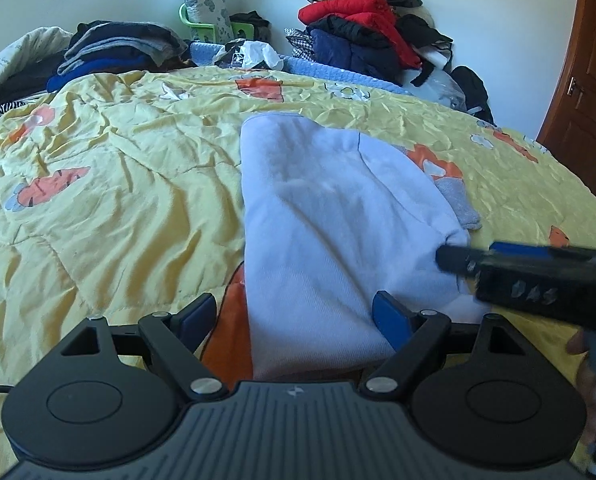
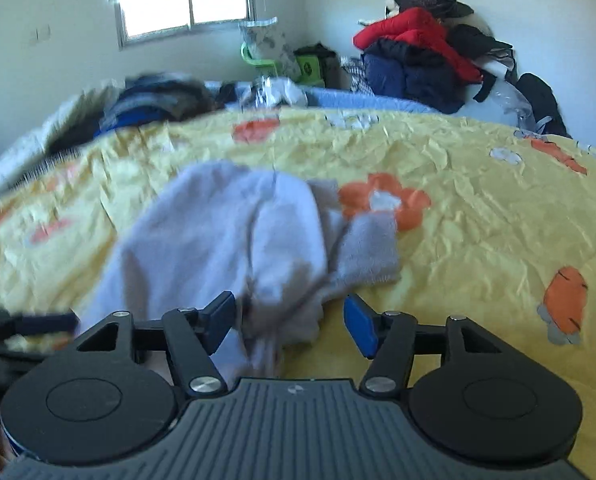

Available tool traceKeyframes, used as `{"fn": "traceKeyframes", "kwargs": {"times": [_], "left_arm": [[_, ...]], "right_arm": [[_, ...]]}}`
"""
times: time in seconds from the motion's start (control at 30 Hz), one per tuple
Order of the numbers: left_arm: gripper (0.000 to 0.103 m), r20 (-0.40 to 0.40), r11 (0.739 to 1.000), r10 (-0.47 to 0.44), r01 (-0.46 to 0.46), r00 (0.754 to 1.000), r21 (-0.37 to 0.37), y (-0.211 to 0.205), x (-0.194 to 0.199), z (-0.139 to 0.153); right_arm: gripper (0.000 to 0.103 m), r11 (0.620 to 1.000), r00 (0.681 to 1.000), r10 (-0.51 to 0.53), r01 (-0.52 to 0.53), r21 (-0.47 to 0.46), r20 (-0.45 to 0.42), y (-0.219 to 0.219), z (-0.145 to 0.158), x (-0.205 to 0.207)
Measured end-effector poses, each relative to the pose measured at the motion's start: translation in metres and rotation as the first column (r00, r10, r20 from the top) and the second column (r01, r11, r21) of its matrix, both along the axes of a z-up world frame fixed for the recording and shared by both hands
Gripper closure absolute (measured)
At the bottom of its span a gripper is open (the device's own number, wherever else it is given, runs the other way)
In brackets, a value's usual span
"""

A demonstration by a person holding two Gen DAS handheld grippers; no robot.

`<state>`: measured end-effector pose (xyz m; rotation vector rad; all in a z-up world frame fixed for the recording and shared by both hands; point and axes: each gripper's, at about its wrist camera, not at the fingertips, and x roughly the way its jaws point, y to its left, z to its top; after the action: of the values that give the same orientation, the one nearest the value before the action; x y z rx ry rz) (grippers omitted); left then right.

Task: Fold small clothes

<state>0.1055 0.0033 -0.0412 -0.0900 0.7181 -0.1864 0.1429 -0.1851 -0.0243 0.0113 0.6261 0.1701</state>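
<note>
A small pale lavender fleece garment (image 1: 318, 216), already partly folded with a grey towelling patch (image 1: 458, 204) poking out at one side, lies near the middle of the bed's crumpled yellow quilt with orange flowers (image 1: 118, 152). The left gripper (image 1: 298, 312) stands wide apart over its near hem, pressing nothing. The right gripper (image 2: 288, 320) is apart too, bunched cloth loose between its fingers. The next fold likely wants both near corners pinched evenly, lifted low, and laid flat.

yellow quilt (image 1: 118, 152), red jacket (image 1: 362, 12), window (image 2: 186, 8)
</note>
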Motion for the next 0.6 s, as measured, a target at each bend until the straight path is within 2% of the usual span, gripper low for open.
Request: {"fn": "traceKeyframes", "kwargs": {"times": [0.03, 0.17, 0.3, 0.43, 0.6], "left_arm": [[0.017, 0.0, 1.0, -0.002, 0.002, 1.0, 0.002, 0.0, -0.002, 0.001], [0.017, 0.008, 1.0, -0.002, 0.002, 1.0, 0.007, 0.003, -0.01, 0.006], [0.017, 0.002, 1.0, 0.009, -0.009, 1.0, -0.007, 0.007, -0.015, 0.008], [0.017, 0.002, 1.0, 0.013, -0.013, 1.0, -0.014, 0.008, -0.022, 0.009], [0.017, 0.009, 1.0, 0.013, -0.013, 1.0, 0.006, 0.011, -0.034, 0.009]], "right_arm": [[0.038, 1.0, 1.0, -0.011, 0.011, -0.005, -0.005, -0.002, -0.003, 0.0], [0.036, 0.988, 0.995, -0.1, 0.1, 0.116, -0.008, -0.023, -0.002, -0.01], [0.034, 0.987, 0.993, -0.112, 0.109, 0.115, 0.024, -0.024, 0.007, -0.034], [0.031, 0.989, 0.996, -0.091, 0.089, 0.119, 0.018, -0.019, 0.009, -0.055], [0.022, 0.991, 0.996, -0.082, 0.08, 0.107, 0.016, -0.011, 0.007, -0.077]]}}
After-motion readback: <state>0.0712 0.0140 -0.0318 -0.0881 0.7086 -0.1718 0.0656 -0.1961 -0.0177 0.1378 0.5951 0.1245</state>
